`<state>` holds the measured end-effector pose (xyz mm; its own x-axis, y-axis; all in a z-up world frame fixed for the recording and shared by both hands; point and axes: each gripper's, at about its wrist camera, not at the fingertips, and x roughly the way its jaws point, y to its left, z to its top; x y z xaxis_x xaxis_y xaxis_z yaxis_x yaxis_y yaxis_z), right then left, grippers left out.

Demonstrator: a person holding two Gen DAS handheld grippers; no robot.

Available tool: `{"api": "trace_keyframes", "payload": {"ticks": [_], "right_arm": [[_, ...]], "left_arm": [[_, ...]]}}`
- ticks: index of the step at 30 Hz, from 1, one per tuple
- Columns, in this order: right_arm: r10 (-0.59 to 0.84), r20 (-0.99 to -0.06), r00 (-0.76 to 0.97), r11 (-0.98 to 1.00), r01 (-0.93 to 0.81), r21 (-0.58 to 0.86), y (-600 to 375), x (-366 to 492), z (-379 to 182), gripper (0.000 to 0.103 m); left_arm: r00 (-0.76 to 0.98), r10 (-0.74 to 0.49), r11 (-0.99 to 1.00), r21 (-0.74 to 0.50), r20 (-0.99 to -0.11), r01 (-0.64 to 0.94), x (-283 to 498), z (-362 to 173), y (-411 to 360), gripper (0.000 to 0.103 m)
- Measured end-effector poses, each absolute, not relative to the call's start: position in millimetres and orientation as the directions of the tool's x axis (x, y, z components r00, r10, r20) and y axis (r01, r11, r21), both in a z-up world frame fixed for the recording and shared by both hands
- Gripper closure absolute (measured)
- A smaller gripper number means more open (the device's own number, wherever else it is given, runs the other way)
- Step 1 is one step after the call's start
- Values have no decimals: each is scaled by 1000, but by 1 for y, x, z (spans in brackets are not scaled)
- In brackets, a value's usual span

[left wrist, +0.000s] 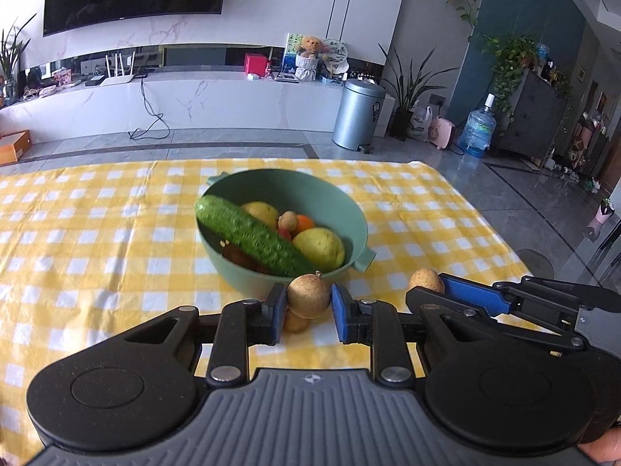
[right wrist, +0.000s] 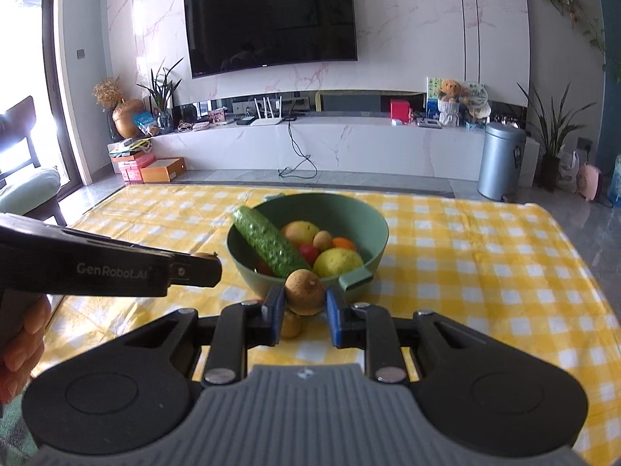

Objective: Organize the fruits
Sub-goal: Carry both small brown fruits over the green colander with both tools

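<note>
Two grippers are up over the near part of the counter [left wrist: 97, 209], each closed on a small round brown fruit. The left gripper [left wrist: 308, 303] pinches one brown fruit [left wrist: 308, 296] between its blue pads, and the right gripper [right wrist: 302, 305] pinches another brown fruit [right wrist: 304, 291] the same way. Both fruits hang clear of the yellow checked cloth, just in front of the green bowl [left wrist: 310, 190].

One more small brown fruit [left wrist: 295, 322] lies on the cloth below the held ones, seen in both views, near the counter's front edge.

Only the left wrist view shows the right gripper from the side, its fruit peeping out behind the jaw at the right. Only the right wrist view shows the left gripper from the side, with a hand [right wrist: 19, 349] on its handle at the left edge.

Inside the bowl, toward the counter's middle: one cucumber [left wrist: 252, 237] leaning on the rim, two yellow fruits, one small brown fruit, one orange fruit, and red pieces whose number I cannot tell.
</note>
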<state>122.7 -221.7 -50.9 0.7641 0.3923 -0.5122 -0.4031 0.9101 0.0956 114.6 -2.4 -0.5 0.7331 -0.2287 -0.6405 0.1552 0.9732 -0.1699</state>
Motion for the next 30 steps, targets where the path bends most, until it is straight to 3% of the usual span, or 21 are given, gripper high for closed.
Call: {"api": "trace_keyframes", "payload": {"ticks": [17,30], "right_arm": [[378,-503,777,898,-439,-4,-206,196,-32,84],[383,-578,721,889,-458,18,-192,258,-55,84]], "left_arm": [[724,-202,978,-92,-660,189,184,8,-15,75],[643,-272,961,-171,-716,216,239,-16,7,75]]}}
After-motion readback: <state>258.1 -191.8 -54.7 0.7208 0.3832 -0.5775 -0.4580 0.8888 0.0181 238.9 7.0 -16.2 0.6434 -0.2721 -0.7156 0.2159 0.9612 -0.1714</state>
